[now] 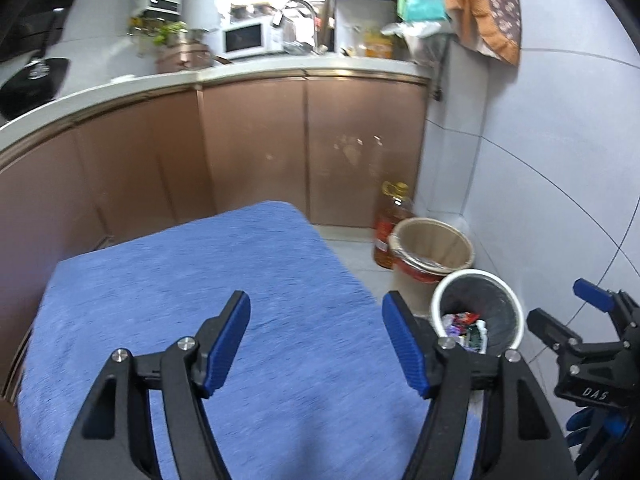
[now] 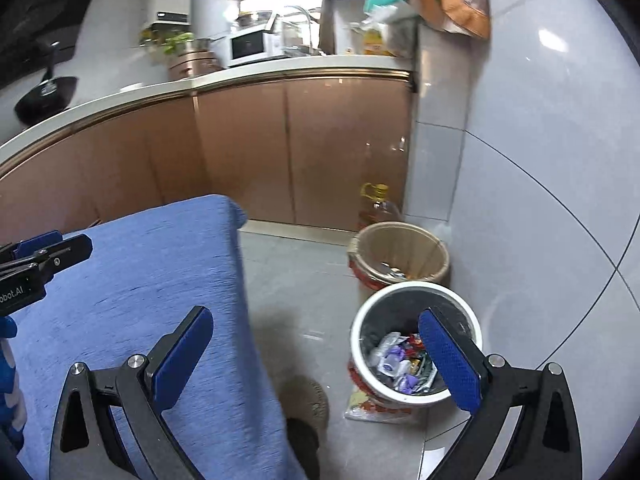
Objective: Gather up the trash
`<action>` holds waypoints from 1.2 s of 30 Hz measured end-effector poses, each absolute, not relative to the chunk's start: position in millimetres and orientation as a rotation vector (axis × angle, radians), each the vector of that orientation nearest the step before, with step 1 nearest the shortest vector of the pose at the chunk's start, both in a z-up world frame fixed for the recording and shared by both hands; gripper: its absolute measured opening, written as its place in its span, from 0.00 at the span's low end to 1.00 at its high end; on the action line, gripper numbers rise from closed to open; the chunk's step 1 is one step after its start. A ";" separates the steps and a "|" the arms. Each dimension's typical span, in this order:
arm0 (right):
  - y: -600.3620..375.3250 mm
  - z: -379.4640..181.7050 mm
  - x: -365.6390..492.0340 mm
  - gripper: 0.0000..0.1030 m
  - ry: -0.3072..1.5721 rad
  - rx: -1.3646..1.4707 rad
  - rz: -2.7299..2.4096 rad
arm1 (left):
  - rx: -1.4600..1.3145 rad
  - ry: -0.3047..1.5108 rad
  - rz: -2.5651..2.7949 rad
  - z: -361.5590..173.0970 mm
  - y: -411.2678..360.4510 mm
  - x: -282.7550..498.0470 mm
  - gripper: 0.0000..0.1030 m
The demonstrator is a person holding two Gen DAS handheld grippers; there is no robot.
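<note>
Your left gripper (image 1: 316,344) hangs over the blue cloth (image 1: 180,280) with its jaws apart and nothing between them. Your right gripper (image 2: 316,360) is wide open too, and empty. The trash (image 2: 404,364) lies in the white bin (image 2: 360,344), standing upright on the floor, below its right finger.

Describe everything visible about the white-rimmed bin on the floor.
The bin is round with a white rim and a dark liner, standing upright on the grey tile floor beside the blue-covered table. It holds crumpled wrappers, white, purple and red. A tan bin stands just behind it; a flattened packet lies at its base.
</note>
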State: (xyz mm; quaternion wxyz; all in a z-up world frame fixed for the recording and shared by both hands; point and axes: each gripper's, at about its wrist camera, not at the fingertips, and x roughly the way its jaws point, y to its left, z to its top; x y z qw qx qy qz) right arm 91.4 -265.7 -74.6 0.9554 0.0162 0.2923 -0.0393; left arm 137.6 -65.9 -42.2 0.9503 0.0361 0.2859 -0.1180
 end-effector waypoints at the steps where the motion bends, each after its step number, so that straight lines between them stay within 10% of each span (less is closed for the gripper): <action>1: -260.3 -72.0 89.1 1.00 0.591 0.028 -0.071 | 0.071 0.574 -0.227 -40.2 -60.7 134.6 0.65; 36: -221.9 -52.8 57.1 1.00 0.471 -0.023 -0.052 | 0.097 0.445 -0.003 -23.5 -17.5 67.4 0.69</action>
